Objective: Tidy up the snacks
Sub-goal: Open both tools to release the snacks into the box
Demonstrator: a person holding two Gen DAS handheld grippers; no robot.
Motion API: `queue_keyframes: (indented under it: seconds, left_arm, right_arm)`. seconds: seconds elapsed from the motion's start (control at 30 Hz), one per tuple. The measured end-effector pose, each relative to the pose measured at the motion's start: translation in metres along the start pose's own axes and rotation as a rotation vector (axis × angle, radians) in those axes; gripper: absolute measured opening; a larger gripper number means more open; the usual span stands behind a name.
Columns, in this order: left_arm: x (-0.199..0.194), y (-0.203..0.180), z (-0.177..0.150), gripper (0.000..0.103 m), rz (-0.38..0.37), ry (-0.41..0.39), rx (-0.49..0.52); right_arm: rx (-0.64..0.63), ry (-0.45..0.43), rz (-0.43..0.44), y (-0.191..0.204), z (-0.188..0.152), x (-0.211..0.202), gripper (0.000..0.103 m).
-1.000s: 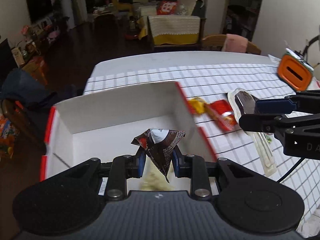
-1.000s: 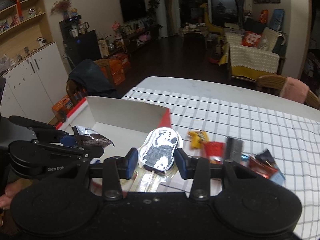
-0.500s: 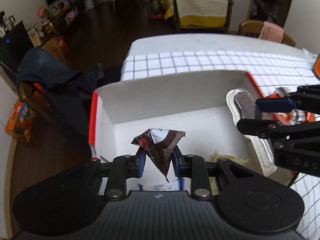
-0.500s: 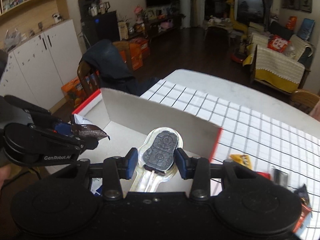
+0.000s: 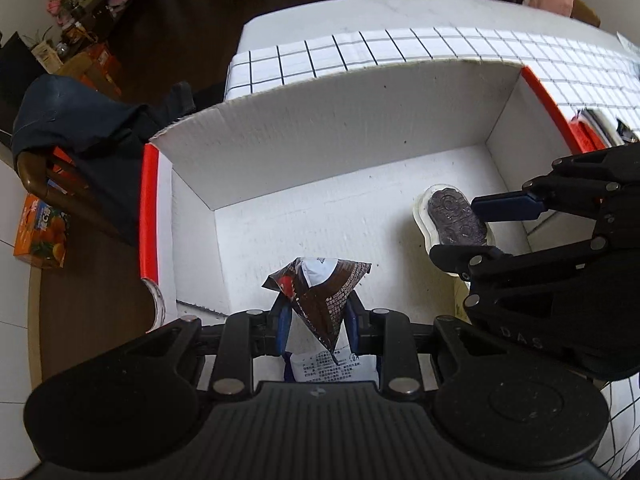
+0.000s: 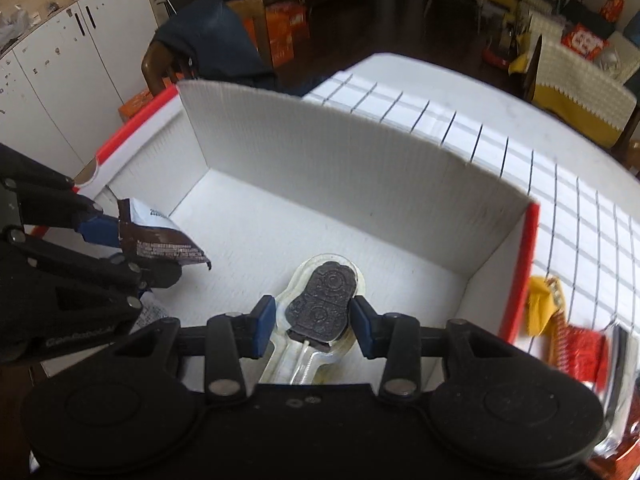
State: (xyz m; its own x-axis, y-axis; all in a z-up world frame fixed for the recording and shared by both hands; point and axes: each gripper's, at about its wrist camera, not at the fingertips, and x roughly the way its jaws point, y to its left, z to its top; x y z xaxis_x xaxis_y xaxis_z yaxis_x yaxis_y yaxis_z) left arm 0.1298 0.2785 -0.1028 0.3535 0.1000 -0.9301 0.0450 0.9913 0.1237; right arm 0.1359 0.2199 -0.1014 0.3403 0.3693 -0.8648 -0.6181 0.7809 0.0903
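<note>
You hold both tools over white box point(image 5: 340, 128), ready to drop. Left tool point(image 5: 318, 318) pinches brown packet point(image 5: 320, 288); right tool point(image 6: 314, 322) pinches wrapped chocolate lollipop point(image 6: 320, 304).

The left gripper point(image 5: 316, 320) is showing a matte black ribbed body, two round housings at four and eight o'clock, silver screws and blue finger pads point(image 5: 282, 322). The right gripper point(image 6: 314, 326) is wearing identical black linkages and blue pads point(image 6: 264, 326).
</note>
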Motion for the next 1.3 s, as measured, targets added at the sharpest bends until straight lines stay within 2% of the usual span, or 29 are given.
queue_keyframes:
  seconds: [0.27,0.43,0.53,0.87,0.93,1.03,1.17,1.27,1.3]
  left_arm:
    - [0.003,0.000,0.005,0.028,-0.010,0.023,0.003]
    - [-0.004,0.003,0.000,0.037,-0.031,0.000,-0.017]
    - [-0.015,0.001,-0.004,0.046,-0.035,-0.033,-0.021]
    - [-0.063,-0.014,-0.016,0.059,-0.059,-0.185,-0.003]
    - [-0.072,-0.020,-0.017,0.065,-0.046,-0.217,0.002]
    - [-0.085,-0.031,-0.018,0.072,-0.046,-0.262,0.010]
    - [-0.099,-0.050,-0.018,0.074,-0.055,-0.311,0.032]
    - [-0.106,-0.066,-0.017,0.079,-0.074,-0.344,0.045]
    - [-0.109,-0.072,-0.016,0.080,-0.083,-0.355,0.051]
  right_arm:
    - [0.016,0.004,0.023,0.003,-0.001,0.001,0.041]
    - [0.036,-0.030,0.037,0.002,-0.006,-0.017,0.041]
    - [0.052,-0.058,0.054,0.001,-0.010,-0.033,0.041]
    - [0.122,-0.153,0.068,-0.005,-0.022,-0.091,0.042]
    - [0.138,-0.175,0.064,-0.010,-0.027,-0.103,0.043]
    - [0.173,-0.197,0.059,-0.020,-0.036,-0.119,0.047]
    - [0.224,-0.225,0.041,-0.036,-0.052,-0.138,0.060]
    - [0.254,-0.248,0.023,-0.051,-0.066,-0.151,0.062]
    - [0.266,-0.255,0.015,-0.056,-0.072,-0.155,0.067]
